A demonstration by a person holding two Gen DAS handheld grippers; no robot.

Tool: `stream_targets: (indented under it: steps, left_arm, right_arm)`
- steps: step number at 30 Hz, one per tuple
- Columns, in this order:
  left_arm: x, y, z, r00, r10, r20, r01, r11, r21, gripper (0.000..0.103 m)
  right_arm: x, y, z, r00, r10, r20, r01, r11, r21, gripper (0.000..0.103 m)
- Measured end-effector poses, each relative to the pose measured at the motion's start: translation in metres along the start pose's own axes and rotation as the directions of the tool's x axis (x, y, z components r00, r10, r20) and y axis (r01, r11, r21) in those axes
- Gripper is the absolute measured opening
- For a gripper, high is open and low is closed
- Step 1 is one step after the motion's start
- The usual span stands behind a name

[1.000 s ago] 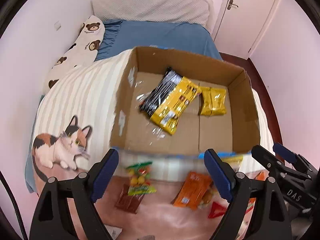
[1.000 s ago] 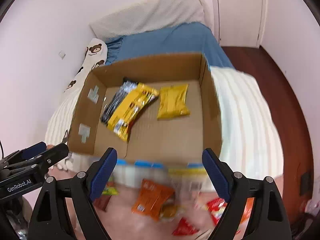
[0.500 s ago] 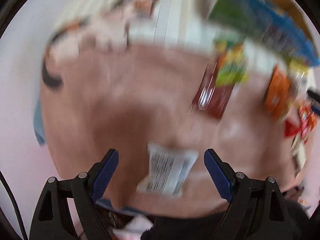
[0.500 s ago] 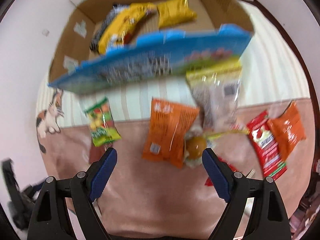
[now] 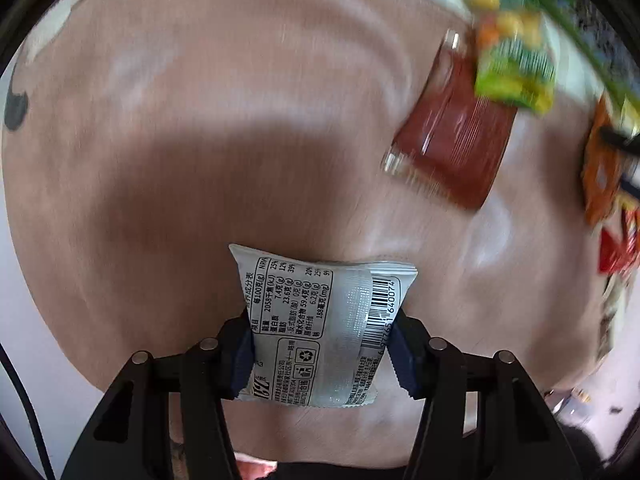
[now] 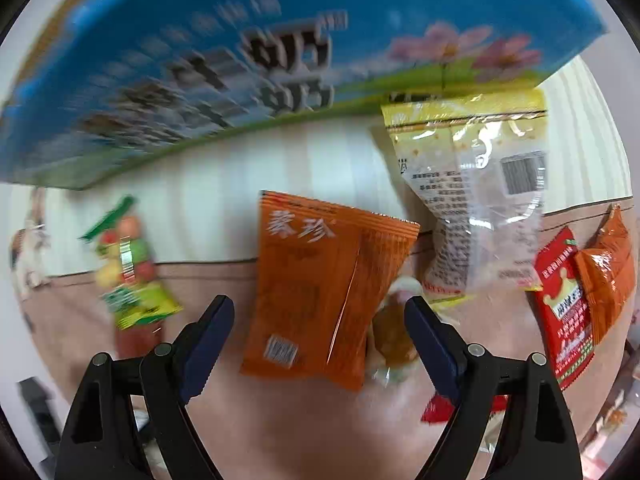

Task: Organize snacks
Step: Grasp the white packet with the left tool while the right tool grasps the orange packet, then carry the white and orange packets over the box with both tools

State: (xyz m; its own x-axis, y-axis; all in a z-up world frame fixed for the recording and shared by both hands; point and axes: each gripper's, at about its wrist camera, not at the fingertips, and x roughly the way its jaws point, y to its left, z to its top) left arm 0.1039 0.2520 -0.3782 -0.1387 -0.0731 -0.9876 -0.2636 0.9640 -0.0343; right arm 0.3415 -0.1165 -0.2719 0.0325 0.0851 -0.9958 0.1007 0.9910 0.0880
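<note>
My left gripper (image 5: 322,350) is shut on a silver snack packet (image 5: 320,328) with a barcode, which lies on the pink blanket (image 5: 200,140). A dark red packet (image 5: 456,136) and a green-yellow candy bag (image 5: 516,68) lie up to the right. My right gripper (image 6: 320,328) is open, its fingers either side of an orange snack packet (image 6: 320,288) on the blanket. A clear yellow-topped bag (image 6: 480,200), a red packet (image 6: 564,312) and a small orange packet (image 6: 608,264) lie to its right. The green candy bag (image 6: 128,276) is at its left.
The cardboard box's blue printed outer wall (image 6: 280,60) fills the top of the right wrist view, resting on the striped cream blanket (image 6: 240,180). A round wrapped sweet (image 6: 392,332) lies under the orange packet's right edge. More red and orange packets (image 5: 612,200) sit at the right.
Both grippers have dropped from above the box down to the blanket. My left gripper has closed on the silver packet. My right gripper has come close over the orange packet.
</note>
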Motion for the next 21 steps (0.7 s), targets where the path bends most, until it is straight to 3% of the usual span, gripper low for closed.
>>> stream_targets:
  steps: [3, 5, 10, 16, 21]
  left_arm:
    - [-0.010, -0.005, 0.014, 0.999, -0.010, 0.039, 0.011, 0.999, -0.034, 0.054]
    - [-0.013, -0.009, 0.023, 0.998, -0.019, 0.054, 0.022, 0.998, -0.056, 0.054]
    - [-0.012, -0.022, 0.030, 0.998, -0.028, 0.063, 0.032, 0.997, -0.064, 0.054]
    - [0.000, -0.026, 0.026, 0.999, -0.048, 0.022, 0.049, 0.998, -0.032, 0.056]
    - [0.012, -0.035, 0.019, 0.999, -0.038, -0.036, 0.039, 0.999, 0.031, 0.066]
  right_arm:
    - [0.010, 0.001, 0.001, 0.999, -0.031, 0.016, 0.031, 1.000, 0.004, 0.085]
    - [0.013, 0.004, -0.003, 0.999, -0.042, 0.014, 0.042, 0.999, -0.008, 0.068]
    - [0.011, 0.014, -0.024, 1.000, -0.021, -0.014, 0.020, 0.995, -0.096, 0.059]
    - [0.017, 0.029, -0.067, 0.985, 0.033, -0.169, -0.071, 0.973, -0.221, 0.059]
    - [0.024, 0.031, -0.074, 0.981, 0.055, -0.188, -0.091, 0.978, -0.187, 0.074]
